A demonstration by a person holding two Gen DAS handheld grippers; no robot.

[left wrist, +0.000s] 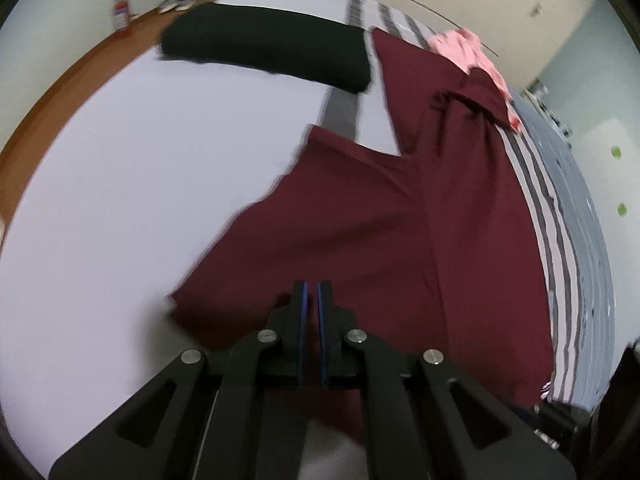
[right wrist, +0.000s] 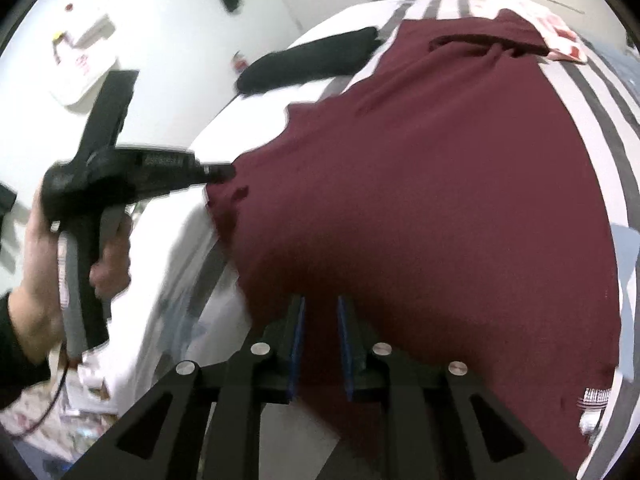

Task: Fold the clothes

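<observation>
Maroon shirt (left wrist: 460,208) lies spread on the bed (left wrist: 140,160), unfolded, beside 1 folded black garment (left wrist: 264,50); left tongs (left wrist: 312,292) nearly closed on its near-left hem, right tongs (right wrist: 321,308) slightly open over its near edge, hold unclear

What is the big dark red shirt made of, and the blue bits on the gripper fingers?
The dark red shirt looks like soft matte knit cloth, probably cotton: it drapes and creases, with no shine. The blue pads lining the black gripper fingers look like rubber or foam, thin, dull strips, though I cannot tell which.
</observation>
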